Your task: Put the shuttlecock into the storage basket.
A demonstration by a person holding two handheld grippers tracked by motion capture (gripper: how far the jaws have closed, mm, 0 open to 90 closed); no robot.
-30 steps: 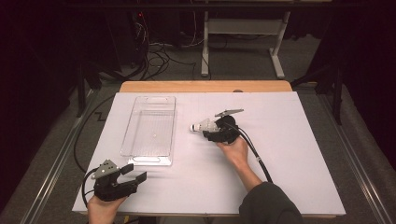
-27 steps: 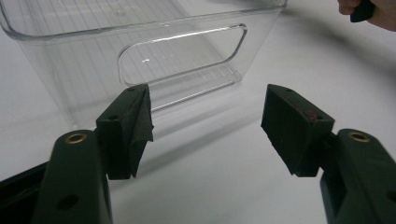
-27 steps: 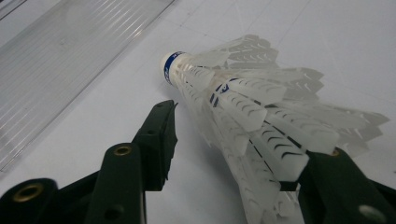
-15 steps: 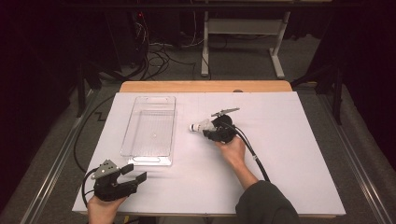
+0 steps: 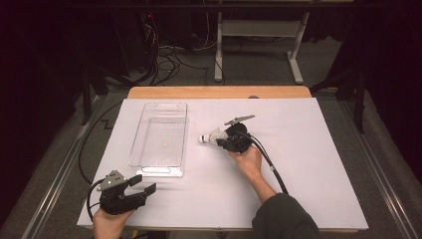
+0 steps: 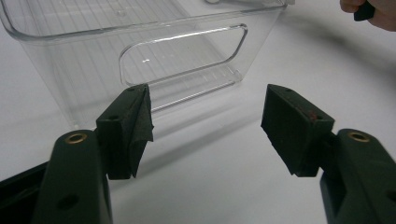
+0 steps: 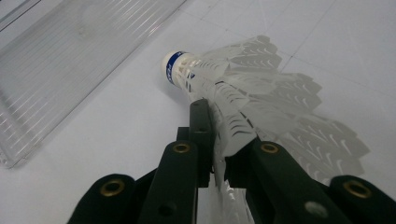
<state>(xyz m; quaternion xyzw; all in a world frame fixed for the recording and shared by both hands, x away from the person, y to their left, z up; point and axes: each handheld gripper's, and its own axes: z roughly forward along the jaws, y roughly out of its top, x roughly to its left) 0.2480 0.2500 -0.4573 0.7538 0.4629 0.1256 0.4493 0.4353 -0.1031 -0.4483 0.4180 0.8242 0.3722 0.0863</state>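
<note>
White shuttlecock (image 7: 243, 88) with a blue band, clear ribbed bin (image 5: 160, 139), black tongs (image 7: 219, 154).

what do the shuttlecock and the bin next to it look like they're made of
Shuttlecock: white skirt of overlapping vanes with fine barbs, so probably real feathers, matte; rounded white base with a blue band, maybe cork under a coating, which can't be confirmed. Bin: clear, rigid, glossy plastic by the look; the white surface shows through it, and it has a ribbed floor and a moulded handle cut-out.

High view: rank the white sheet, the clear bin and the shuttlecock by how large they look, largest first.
1. white sheet, which covers nearly the whole table.
2. clear bin, left of centre on the sheet.
3. shuttlecock, smallest by far, pinched by its feathers in the right tongs.
</note>
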